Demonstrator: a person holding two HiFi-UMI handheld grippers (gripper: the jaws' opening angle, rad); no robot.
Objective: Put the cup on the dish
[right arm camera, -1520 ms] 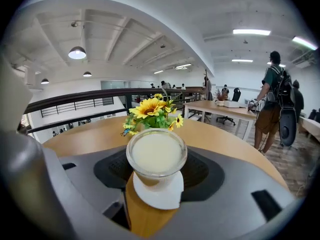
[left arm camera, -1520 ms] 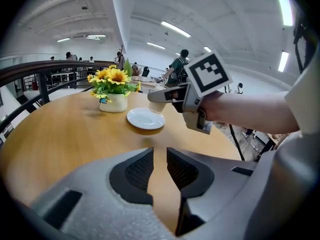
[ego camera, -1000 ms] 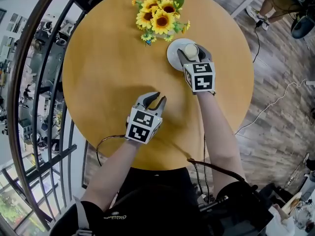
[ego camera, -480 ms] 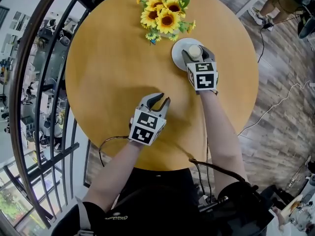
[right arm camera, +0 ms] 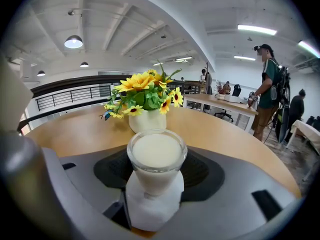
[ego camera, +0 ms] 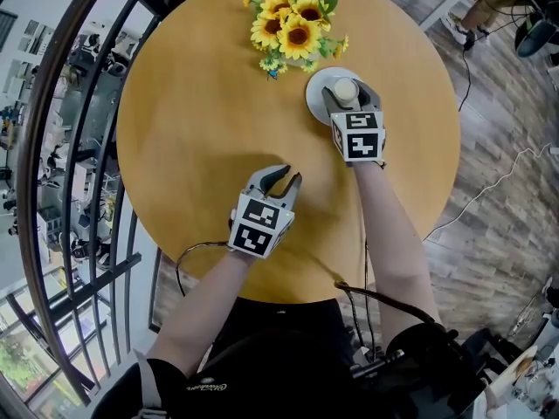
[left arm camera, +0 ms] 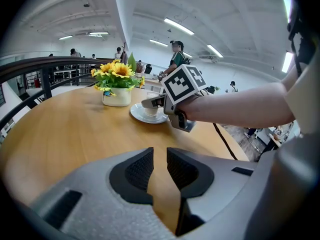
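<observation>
One round wooden table [ego camera: 201, 103] by railing [left arm camera: 50, 62]; right gripper [ego camera: 347, 96] tight on cup [right arm camera: 156, 159], left gripper [ego camera: 280, 176] ajar.

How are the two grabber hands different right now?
The right gripper holds the cup between its jaws; the left gripper holds nothing, jaws slightly apart. The right gripper is over the dish beside the flowers; the left gripper is over bare table. Both have two grey jaws.

Clasping a cup [ego camera: 345, 88] over a white dish [ego camera: 314, 95] with the right gripper [ego camera: 347, 95], beside sunflowers [ego camera: 293, 29] on a round wooden surface [ego camera: 192, 103]; holding the left gripper [ego camera: 287, 179] well apart, slightly parted.
</observation>
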